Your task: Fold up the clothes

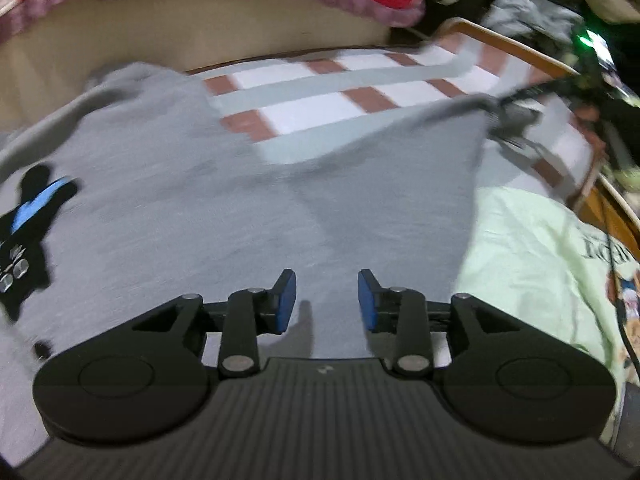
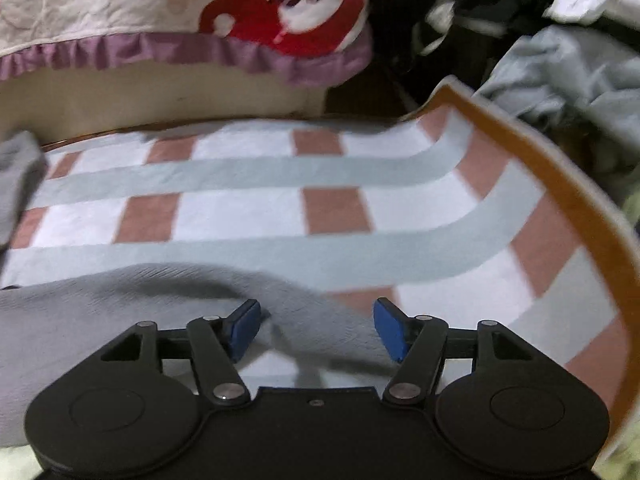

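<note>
A checked cloth (image 2: 248,216) of white squares, pale blue bands and reddish-brown blocks covers the table, whose brown rim (image 2: 560,176) curves down the right side of the right wrist view. Over it lies the grey garment (image 1: 240,208), filling most of the middle of the left wrist view, with a black and blue print (image 1: 28,232) at the frame's left edge. In the right wrist view the same grey cloth bunches across the lower left and centre. A pale green garment (image 1: 532,264) with a printed picture sits at the lower right of the left wrist view, touching the grey one. A quilted cover (image 2: 160,12) with a red bear and a purple frill hangs across the upper left, and a heap of other clothes (image 2: 560,72) fills the upper right.

The left gripper (image 1: 327,300) hovers over the grey fabric, jaws apart and holding nothing. The right gripper (image 2: 316,330) is spread wide, with a fold of the grey garment lying between its blue pads (image 2: 390,332), not pinched.
</note>
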